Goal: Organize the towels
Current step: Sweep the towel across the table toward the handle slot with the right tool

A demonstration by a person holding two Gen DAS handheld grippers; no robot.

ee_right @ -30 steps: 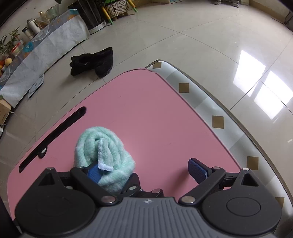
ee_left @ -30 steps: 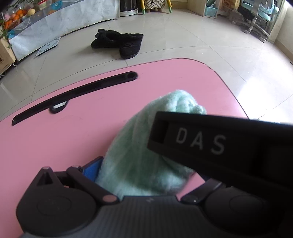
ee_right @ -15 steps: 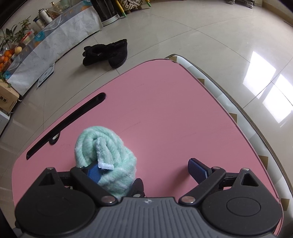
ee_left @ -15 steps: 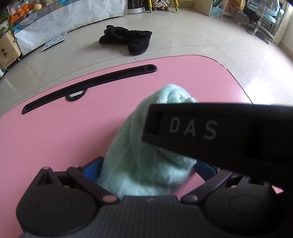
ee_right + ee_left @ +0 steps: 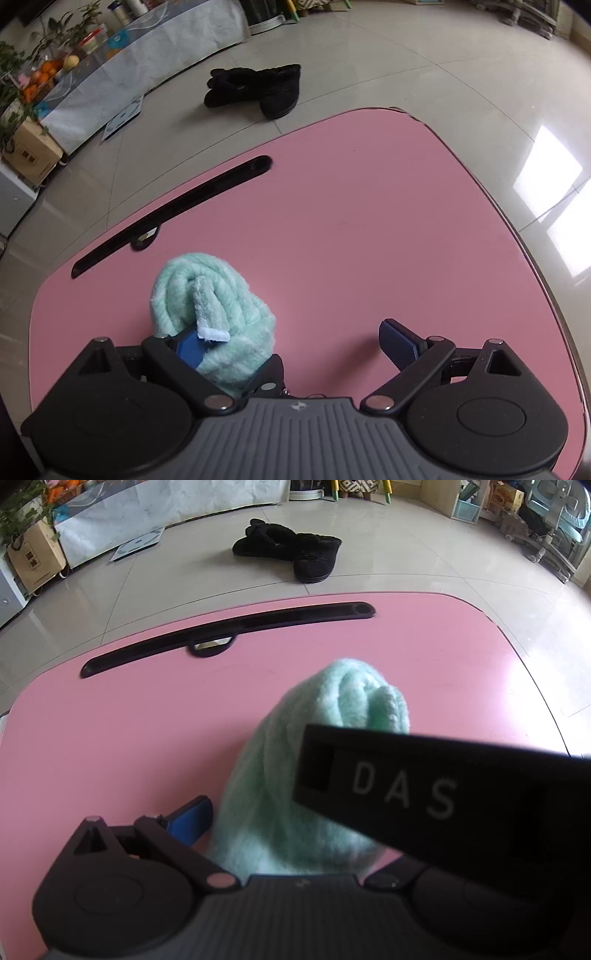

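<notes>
A mint green towel [image 5: 295,775], rolled into a thick bundle, lies on the pink table [image 5: 110,738]. It sits between the fingers of my left gripper [image 5: 303,821], whose jaws stand wide; a small gap shows beside the blue left finger [image 5: 190,819]. The right finger is hidden behind the black body of the right gripper [image 5: 443,794], marked DAS. In the right wrist view the towel [image 5: 218,295] rests against that gripper's left finger [image 5: 188,349]. My right gripper [image 5: 295,345] is open, with bare table [image 5: 369,240] between the towel and its right finger.
A long black slot [image 5: 229,627] runs across the far side of the table, seen also as the slot [image 5: 173,210]. Black slippers [image 5: 295,554] lie on the tiled floor beyond. A low cabinet with plants and boxes stands at the far left.
Both views have swung, so the table and slot sit further right and more centred. The towel keeps its place between the fingers. A thin gap now shows at the left gripper's left finger.
</notes>
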